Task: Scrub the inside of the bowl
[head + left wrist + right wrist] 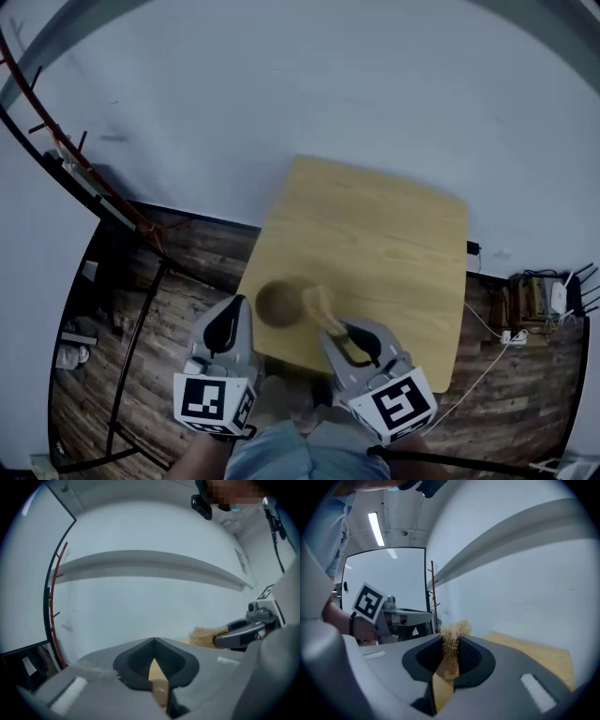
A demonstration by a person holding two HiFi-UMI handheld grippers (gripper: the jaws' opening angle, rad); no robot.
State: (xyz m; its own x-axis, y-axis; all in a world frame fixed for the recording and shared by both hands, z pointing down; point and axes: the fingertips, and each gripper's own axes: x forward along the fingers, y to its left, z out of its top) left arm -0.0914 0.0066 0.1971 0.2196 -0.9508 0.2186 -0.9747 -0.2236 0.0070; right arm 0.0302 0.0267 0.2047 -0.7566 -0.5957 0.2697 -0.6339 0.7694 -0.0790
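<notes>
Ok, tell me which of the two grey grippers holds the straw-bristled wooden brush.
The right gripper: its jaws clamp the brush by its handle, bristles poking past them. The left gripper pinches the round wooden bowl by its rim instead.

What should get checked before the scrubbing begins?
1. Right tool clamped on the brush: ok.
2. Left tool shut on a tan edge, apparently the rim of the bowl: probably ok.
3. Bristles down inside the bowl: not ok; they sit at its right rim.
4. Bowl resting fully on the table: ok, though near the front edge.
5. Dirt inside the bowl: cannot tell.
</notes>
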